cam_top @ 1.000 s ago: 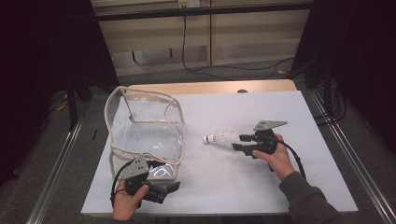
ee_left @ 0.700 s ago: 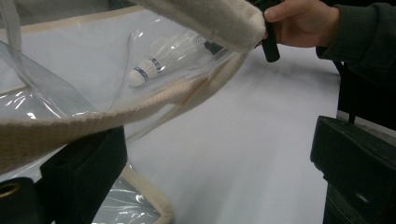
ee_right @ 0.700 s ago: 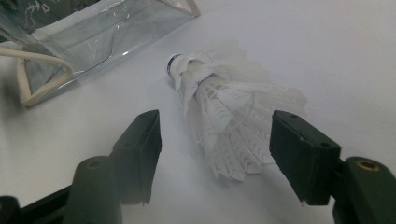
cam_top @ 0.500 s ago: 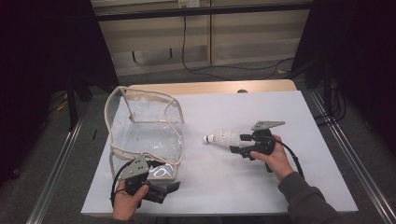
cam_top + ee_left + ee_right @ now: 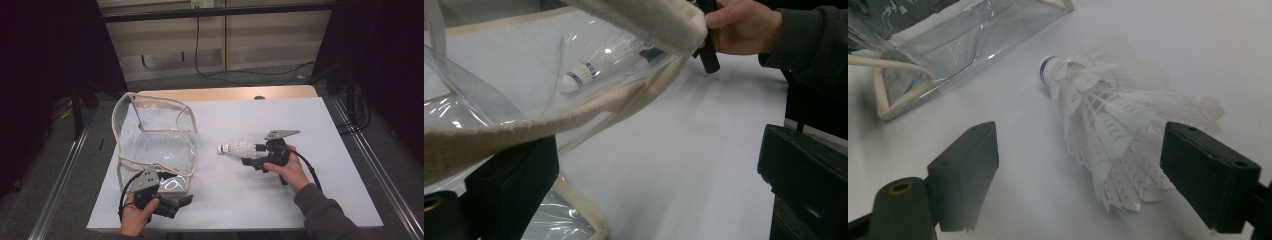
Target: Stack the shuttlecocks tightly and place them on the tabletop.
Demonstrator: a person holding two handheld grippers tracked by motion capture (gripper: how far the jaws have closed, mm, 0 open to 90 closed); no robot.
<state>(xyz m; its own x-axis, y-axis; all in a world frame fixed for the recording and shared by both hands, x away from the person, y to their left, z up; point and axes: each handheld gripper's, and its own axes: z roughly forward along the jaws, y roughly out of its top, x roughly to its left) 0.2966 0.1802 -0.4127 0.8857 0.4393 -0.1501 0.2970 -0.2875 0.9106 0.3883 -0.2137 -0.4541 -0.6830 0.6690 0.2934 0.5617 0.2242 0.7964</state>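
Observation:
A white feather shuttlecock (image 5: 240,148) lies on its side on the white table, cork end toward the bag. My right gripper (image 5: 251,154) stands open around its feather skirt (image 5: 1108,115). The jaws have just been opening, and the pads are clear of the feathers on both sides. A clear plastic bag with beige trim (image 5: 155,145) stands open at the left. My left gripper (image 5: 187,200) is at the bag's near corner, jaws wide apart. In the left gripper view the beige trim (image 5: 524,125) drapes over one jaw, and the shuttlecock (image 5: 584,72) shows through the plastic.
The white table sheet (image 5: 310,120) has bare room to the right and toward the near edge. A wooden strip runs along its far side. Metal rails flank the table, and cables lie on the floor beyond.
The right gripper's jaws have spread a little around the shuttlecock, which lies where it was. The left hand and the bag have not moved.

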